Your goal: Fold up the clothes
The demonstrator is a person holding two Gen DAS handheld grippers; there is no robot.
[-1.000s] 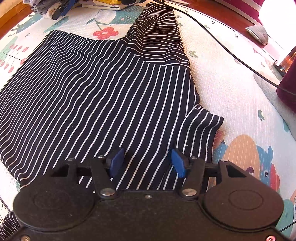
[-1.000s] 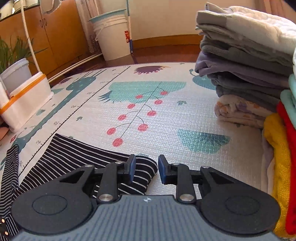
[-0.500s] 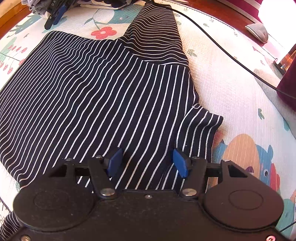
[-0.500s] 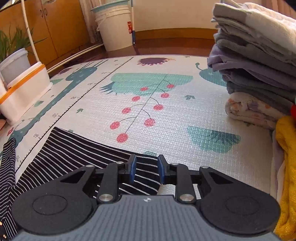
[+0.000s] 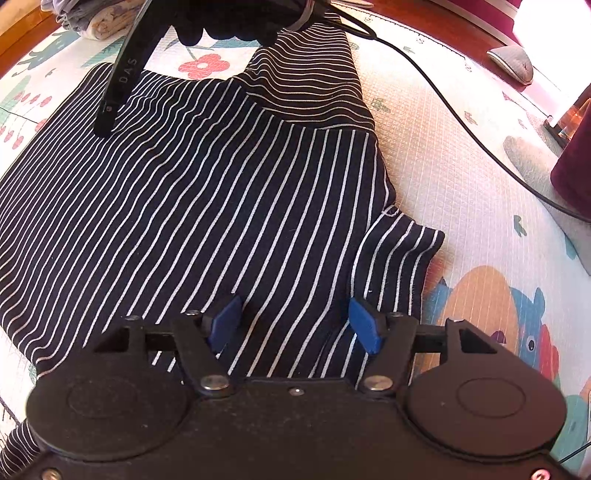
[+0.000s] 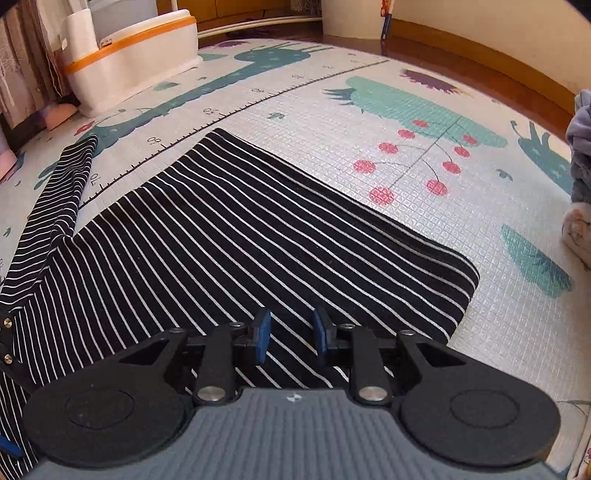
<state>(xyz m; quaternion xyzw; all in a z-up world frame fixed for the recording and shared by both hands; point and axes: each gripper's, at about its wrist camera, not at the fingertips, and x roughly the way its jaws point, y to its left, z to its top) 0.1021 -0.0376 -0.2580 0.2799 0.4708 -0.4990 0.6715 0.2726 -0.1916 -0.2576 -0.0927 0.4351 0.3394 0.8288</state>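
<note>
A navy shirt with thin white stripes [image 5: 221,192] lies flat on the play mat [image 5: 461,166]. One sleeve [image 5: 314,70] runs toward the top of the left wrist view, and a small flap [image 5: 399,254] sticks out on the right. My left gripper [image 5: 295,321] hovers open over the shirt's near edge, blue pads wide apart. My right gripper [image 6: 291,332] is over the striped cloth [image 6: 240,236] with a narrow gap between its pads and nothing clamped. The other sleeve [image 6: 66,192] lies at the left. The right gripper's dark body and a strap [image 5: 122,74] show above the sleeve.
Folded clothes are stacked at the mat's edge [image 6: 580,155] [image 5: 85,22]. A white tub with an orange band [image 6: 129,62] stands at the back left. A black cable [image 5: 443,99] crosses the mat, and a grey slipper [image 5: 511,62] lies beyond it on the wood floor.
My right gripper has swung left from the sleeve cuff and now faces across the shirt body; it shows up at the top of the left wrist view. The left gripper has barely moved.
</note>
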